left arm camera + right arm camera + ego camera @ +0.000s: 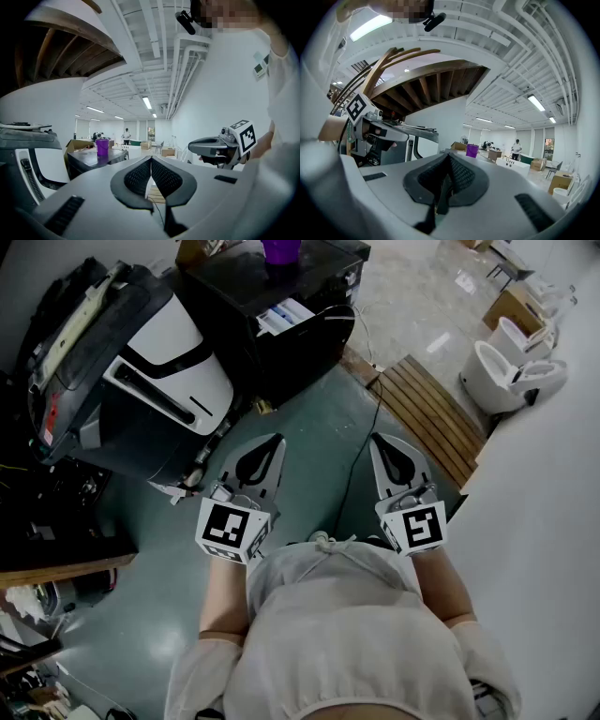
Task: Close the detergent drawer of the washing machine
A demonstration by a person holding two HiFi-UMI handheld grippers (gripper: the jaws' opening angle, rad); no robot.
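Observation:
A black washing machine (298, 338) stands at the top middle of the head view, with a purple cup (280, 249) on its top. A white and blue part, apparently the detergent drawer (284, 315), sticks out of its upper front. My left gripper (273, 441) and right gripper (379, 439) are held side by side close to my body, well short of the machine. Both point toward it over the green floor. Each has its jaws shut with nothing between them. The left gripper view shows the right gripper (220, 147) beside it and the purple cup (102, 146) far ahead.
A large white and black appliance (155, 362) lies tilted at the left. A slatted wooden platform (431, 413) and white toilets (511, 371) are at the right, beside a white wall (553, 521). A thin cable (361, 446) runs over the floor between my grippers.

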